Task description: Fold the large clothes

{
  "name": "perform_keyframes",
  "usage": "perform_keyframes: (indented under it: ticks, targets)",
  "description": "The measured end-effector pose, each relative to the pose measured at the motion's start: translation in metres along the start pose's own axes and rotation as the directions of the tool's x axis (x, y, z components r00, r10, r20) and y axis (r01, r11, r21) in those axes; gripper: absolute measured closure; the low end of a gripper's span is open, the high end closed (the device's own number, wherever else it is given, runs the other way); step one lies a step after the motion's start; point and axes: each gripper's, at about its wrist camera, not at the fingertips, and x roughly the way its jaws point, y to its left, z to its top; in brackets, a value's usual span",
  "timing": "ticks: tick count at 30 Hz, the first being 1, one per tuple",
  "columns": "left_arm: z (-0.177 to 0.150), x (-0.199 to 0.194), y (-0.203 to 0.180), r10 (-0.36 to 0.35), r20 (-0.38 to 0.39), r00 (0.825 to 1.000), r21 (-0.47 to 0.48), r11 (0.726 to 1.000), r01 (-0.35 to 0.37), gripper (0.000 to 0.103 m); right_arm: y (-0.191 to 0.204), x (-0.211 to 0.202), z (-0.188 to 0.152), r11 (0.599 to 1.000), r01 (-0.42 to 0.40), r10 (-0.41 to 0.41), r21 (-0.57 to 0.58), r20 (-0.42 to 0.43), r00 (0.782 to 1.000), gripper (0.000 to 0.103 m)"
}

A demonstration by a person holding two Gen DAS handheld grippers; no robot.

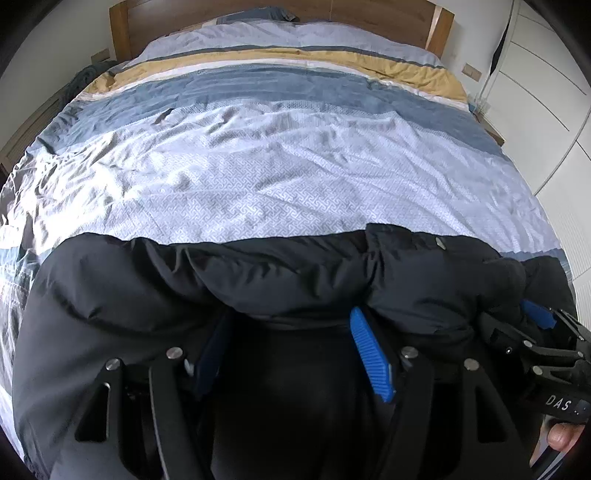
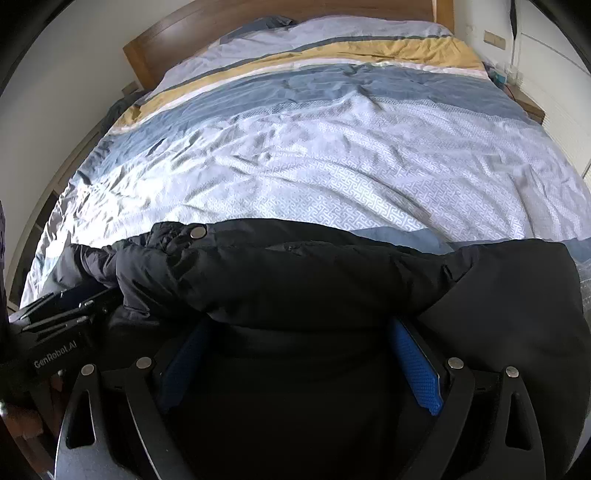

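A black puffer jacket point(image 1: 229, 280) lies across the near end of the bed; it also shows in the right wrist view point(image 2: 332, 273), with a metal snap point(image 2: 198, 232) on its upper fold. My left gripper point(image 1: 291, 325) has its blue pads point(image 1: 371, 354) spread wide, with a thick roll of jacket lying between and over them. My right gripper point(image 2: 299, 332) stands the same way, blue pads point(image 2: 417, 369) apart around the jacket's edge. Each gripper shows in the other's view, the right gripper point(image 1: 535, 325) to the right and the left gripper point(image 2: 62, 306) to the left.
The bed point(image 1: 280, 166) carries a pale blue patterned cover with blue, white and mustard stripes. A wooden headboard point(image 1: 369, 14) stands at the far end. White wardrobe doors point(image 1: 546, 92) stand to the right. A bedside table point(image 2: 532, 107) sits at the far right.
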Motion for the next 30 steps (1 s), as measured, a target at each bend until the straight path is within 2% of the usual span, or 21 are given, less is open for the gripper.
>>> perform_keyframes:
  ticks: [4, 10, 14, 18, 22, 25, 30]
  targets:
    - [-0.003, -0.002, 0.003, -0.010, 0.005, 1.000, -0.004, 1.000, 0.010, 0.038, -0.008, -0.005, -0.002, 1.000, -0.009, 0.009, -0.008, 0.001, 1.000, 0.010]
    - [-0.007, -0.006, 0.005, -0.016, 0.011, 1.000, -0.005, 1.000, 0.016, 0.037, -0.040, -0.016, -0.007, 0.998, -0.008, 0.008, 0.059, 0.007, 1.000, 0.010]
    - [-0.010, -0.012, 0.007, -0.008, 0.014, 1.000, -0.004, 1.000, 0.008, 0.037, -0.058, -0.021, -0.011, 0.995, 0.039, -0.039, 0.090, -0.002, 0.999, 0.010]
    - [-0.022, -0.043, 0.016, 0.020, 0.081, 0.997, -0.026, 1.000, -0.018, 0.037, -0.071, -0.039, -0.015, 0.985, 0.121, -0.121, 0.124, -0.003, 0.993, 0.010]
    - [-0.037, -0.071, 0.029, 0.042, 0.141, 0.989, -0.032, 0.999, -0.038, 0.037, -0.062, -0.076, -0.023, 0.992, 0.094, -0.100, 0.086, 0.072, 0.992, 0.010]
    - [-0.047, -0.080, 0.039, 0.061, 0.159, 0.985, -0.037, 0.998, -0.056, 0.037, -0.048, -0.091, -0.035, 0.996, 0.072, -0.077, 0.043, 0.108, 0.991, 0.010]
    - [-0.060, -0.081, 0.049, 0.069, 0.156, 0.985, -0.040, 0.997, -0.063, 0.037, -0.031, -0.082, -0.054, 0.997, 0.073, -0.071, -0.014, 0.098, 0.993, 0.010]
